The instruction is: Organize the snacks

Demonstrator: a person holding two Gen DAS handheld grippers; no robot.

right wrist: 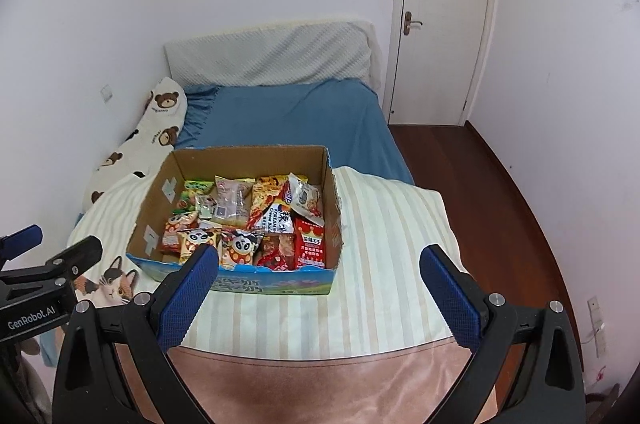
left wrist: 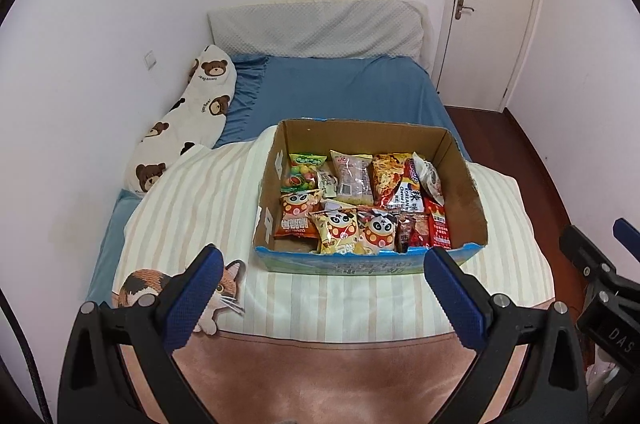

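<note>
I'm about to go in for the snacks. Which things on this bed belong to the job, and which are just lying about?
Job:
- cardboard box
- snack packets inside it
- left gripper and right gripper, both open and empty, short of the box

Lying about:
- bear-print pillow
- striped quilt under the box
- blue sheet
- grey headboard cushion
- door

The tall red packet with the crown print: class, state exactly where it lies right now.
In both wrist views the red packet lies inside the cardboard box, in its near right corner, right of a dark red wrapper.
</note>
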